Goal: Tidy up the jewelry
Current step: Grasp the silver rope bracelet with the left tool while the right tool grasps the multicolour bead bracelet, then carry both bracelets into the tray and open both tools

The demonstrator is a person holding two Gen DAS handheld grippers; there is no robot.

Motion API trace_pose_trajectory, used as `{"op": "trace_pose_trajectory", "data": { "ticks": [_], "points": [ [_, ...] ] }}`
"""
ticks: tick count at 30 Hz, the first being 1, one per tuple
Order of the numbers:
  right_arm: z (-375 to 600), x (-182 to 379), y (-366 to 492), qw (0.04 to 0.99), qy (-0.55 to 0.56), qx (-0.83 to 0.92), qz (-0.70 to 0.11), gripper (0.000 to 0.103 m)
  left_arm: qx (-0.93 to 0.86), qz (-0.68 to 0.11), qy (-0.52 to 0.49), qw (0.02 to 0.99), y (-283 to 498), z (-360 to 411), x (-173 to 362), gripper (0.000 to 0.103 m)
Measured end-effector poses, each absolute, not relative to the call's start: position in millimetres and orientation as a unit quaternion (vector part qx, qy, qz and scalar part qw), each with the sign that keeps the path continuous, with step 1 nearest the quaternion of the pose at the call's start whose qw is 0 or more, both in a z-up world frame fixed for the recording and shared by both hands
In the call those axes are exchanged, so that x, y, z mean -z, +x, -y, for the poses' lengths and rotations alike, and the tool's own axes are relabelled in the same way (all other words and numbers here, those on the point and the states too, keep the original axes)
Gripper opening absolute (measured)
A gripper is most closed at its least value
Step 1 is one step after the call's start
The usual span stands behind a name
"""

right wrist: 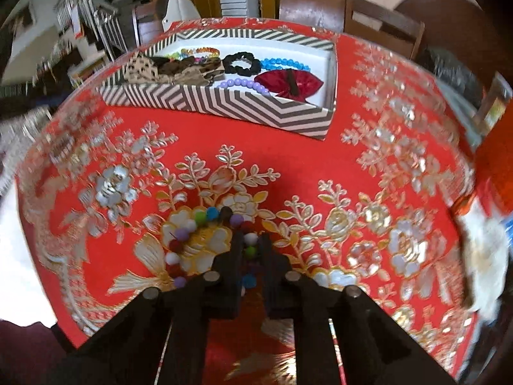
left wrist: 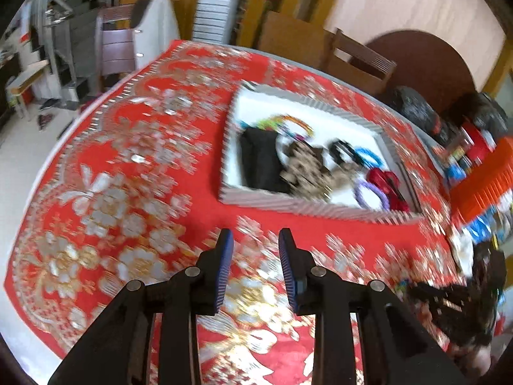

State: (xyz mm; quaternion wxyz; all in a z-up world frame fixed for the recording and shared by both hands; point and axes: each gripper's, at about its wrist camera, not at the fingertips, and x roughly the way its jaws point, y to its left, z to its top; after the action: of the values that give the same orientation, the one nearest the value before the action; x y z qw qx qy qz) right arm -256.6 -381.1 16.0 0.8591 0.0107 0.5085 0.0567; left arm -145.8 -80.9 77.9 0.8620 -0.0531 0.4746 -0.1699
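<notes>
A striped black-and-white box [right wrist: 224, 102] stands on the red flowered tablecloth and also shows in the left wrist view [left wrist: 320, 210]. It holds a red bow [right wrist: 288, 81], purple beads [right wrist: 243, 83], blue beads [right wrist: 285, 63], a black scrunchie [right wrist: 242, 61] and leopard-print pieces [right wrist: 144, 69]. My right gripper [right wrist: 251, 240] is shut on a multicoloured pom-pom bracelet [right wrist: 192, 224], whose loop hangs to the left over the cloth, in front of the box. My left gripper [left wrist: 255, 240] is open and empty above the cloth, short of the box.
An orange box [left wrist: 481, 186] and mixed clutter sit at the table's right edge. Wooden chairs [right wrist: 381, 22] stand behind the table. The red cloth [right wrist: 320, 160] lies bare between the grippers and the striped box.
</notes>
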Motion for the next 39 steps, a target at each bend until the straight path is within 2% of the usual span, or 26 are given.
{"op": "trace_pose_trajectory", "data": {
  "ticks": [11, 16, 25, 31, 35, 36, 37, 38, 39],
  "points": [
    [380.9, -16.2, -259.5, 0.858, 0.011, -0.053, -0.51, 0.009, 0.252, -0.511, 0.001, 0.822, -199.4, 149.3, -47.5, 0.024],
    [380.9, -16.3, -259.0, 0.858, 0.009, -0.053, -0.511, 0.009, 0.207, -0.501, -0.001, 0.84, -190.6, 110.4, -53.1, 0.025],
    [380.8, -15.6, -253.8, 0.858, 0.013, -0.056, -0.511, 0.01, 0.098, -0.509, -0.027, 0.855, -158.7, 20.0, -43.3, 0.031],
    [381.2, -15.1, -251.9, 0.857, 0.015, -0.057, -0.512, 0.01, 0.11, -0.535, 0.011, 0.838, -153.8, 27.2, -20.9, 0.031],
    [379.4, -15.1, -250.9, 0.86, 0.016, -0.054, -0.507, 0.01, 0.1, -0.524, 0.041, 0.845, -156.3, 37.8, -19.4, 0.031],
    [379.3, -15.2, -250.3, 0.861, 0.018, -0.053, -0.506, 0.01, 0.102, -0.521, 0.043, 0.846, -156.5, 39.0, -19.8, 0.029],
    [378.9, -15.9, -250.2, 0.861, 0.02, -0.055, -0.505, 0.01, 0.104, -0.518, 0.043, 0.848, -156.7, 39.2, -20.4, 0.014],
    [378.4, -18.2, -250.8, 0.863, 0.023, -0.058, -0.501, 0.01, 0.109, -0.519, 0.04, 0.847, -156.3, 39.1, -21.1, 0.003],
    [378.2, -21.3, -251.7, 0.865, 0.026, -0.062, -0.497, 0.01, 0.117, -0.523, 0.029, 0.844, -155.4, 38.3, -22.2, 0.003]
  ]
}}
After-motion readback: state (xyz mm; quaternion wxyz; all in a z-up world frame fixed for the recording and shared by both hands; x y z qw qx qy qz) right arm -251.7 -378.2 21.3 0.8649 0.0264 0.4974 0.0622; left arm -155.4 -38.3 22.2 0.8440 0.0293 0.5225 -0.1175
